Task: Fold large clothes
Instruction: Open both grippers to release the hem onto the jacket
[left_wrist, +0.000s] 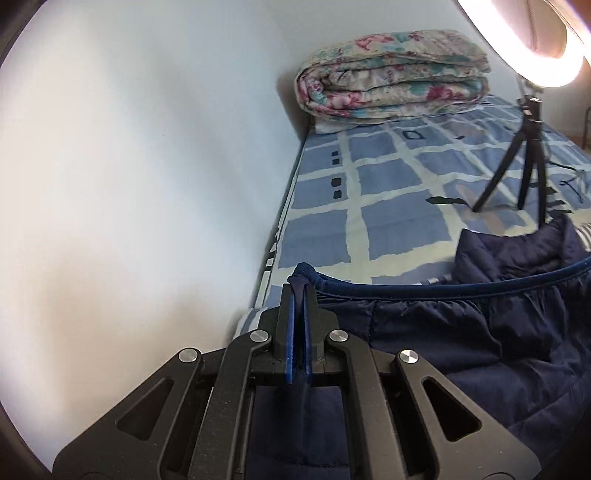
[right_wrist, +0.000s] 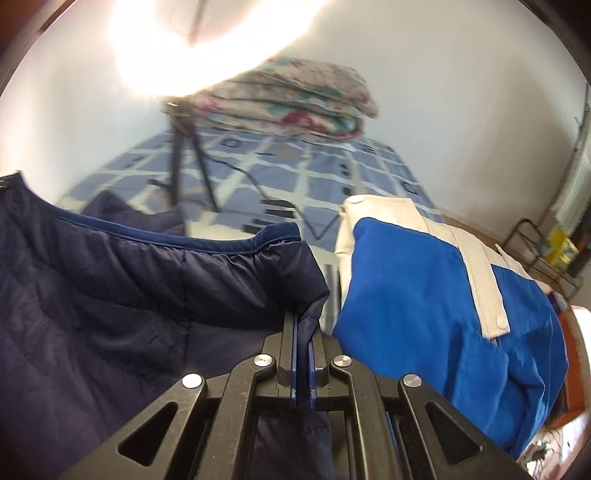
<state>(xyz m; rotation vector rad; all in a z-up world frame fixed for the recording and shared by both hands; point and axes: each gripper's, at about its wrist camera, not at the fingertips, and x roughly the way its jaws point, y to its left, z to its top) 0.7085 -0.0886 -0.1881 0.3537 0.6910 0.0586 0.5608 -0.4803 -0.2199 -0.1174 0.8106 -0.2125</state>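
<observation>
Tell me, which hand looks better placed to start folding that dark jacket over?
Probably the left. The left gripper pinches the navy quilted jacket at its hem corner with bare blue checked bedsheet ahead. The right gripper also grips it, but the blue-and-white jacket crowds its side.

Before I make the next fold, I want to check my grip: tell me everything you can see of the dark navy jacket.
The navy jacket is puffy, quilted, slightly shiny cloth with a brighter blue piped, gathered edge. It hangs lifted over the checked bed sheet, that edge stretched between both grippers. The left gripper is shut on one corner, the right gripper on the other. Part of it lies bunched by the tripod; the blue and white jacket lies beside it.
</observation>
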